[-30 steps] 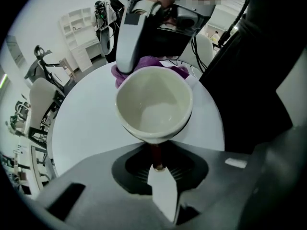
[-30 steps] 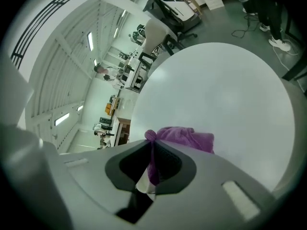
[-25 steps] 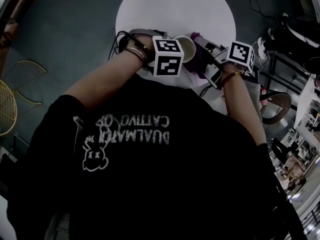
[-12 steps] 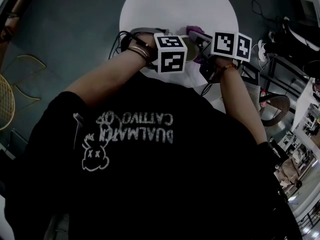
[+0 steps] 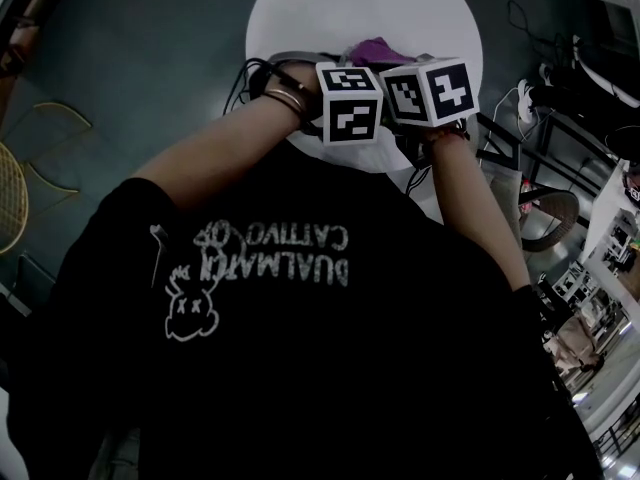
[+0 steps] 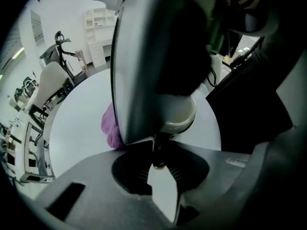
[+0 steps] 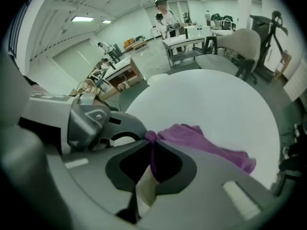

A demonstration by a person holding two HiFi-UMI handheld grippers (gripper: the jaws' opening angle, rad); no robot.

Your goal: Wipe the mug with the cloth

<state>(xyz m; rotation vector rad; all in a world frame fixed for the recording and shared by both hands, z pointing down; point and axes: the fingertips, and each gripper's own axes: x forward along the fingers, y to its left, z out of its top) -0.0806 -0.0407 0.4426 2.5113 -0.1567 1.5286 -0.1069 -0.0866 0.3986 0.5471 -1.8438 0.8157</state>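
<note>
1. Mug (image 6: 178,115), cream, is sitting in the left gripper's (image 6: 157,146) pinch over the near edge of the round white surface (image 5: 300,8), the edge closest to the person. Whether it is resting on that surface or lifted off it, can't tell.
2. Left gripper's jaws are clamping a thin part of the mug, rim or handle unclear. They have just been opening slightly, with the pads pressing on that part.
3. Right gripper (image 7: 150,139) is pinching a bunched end of the purple cloth (image 7: 206,145), jaws pressed together on it. The loose rest is trailing out over the surface's near half.
4. In the left gripper view the cloth is showing as a purple lump over the surface, partly behind a large out-of-focus grey shape (image 6: 139,61) that can't be identified.
5. In the head view the left marker cube (image 5: 348,103) and right marker cube (image 5: 430,90) are sitting just beside each other over the surface's near edge, hiding the mug. A bit of cloth is poking out past them toward the surface's centre.
6. Both forearms are reaching in from the surface's near side, with bracelets (image 5: 283,98) on the left wrist.
7. A standing person (image 7: 165,16) and desks are showing well beyond the surface's far side, and a grey chair (image 7: 235,44) is standing just beside its far edge.
8. A yellow wire chair (image 5: 20,208) is standing on the dark floor, well apart from the surface's left side.
</note>
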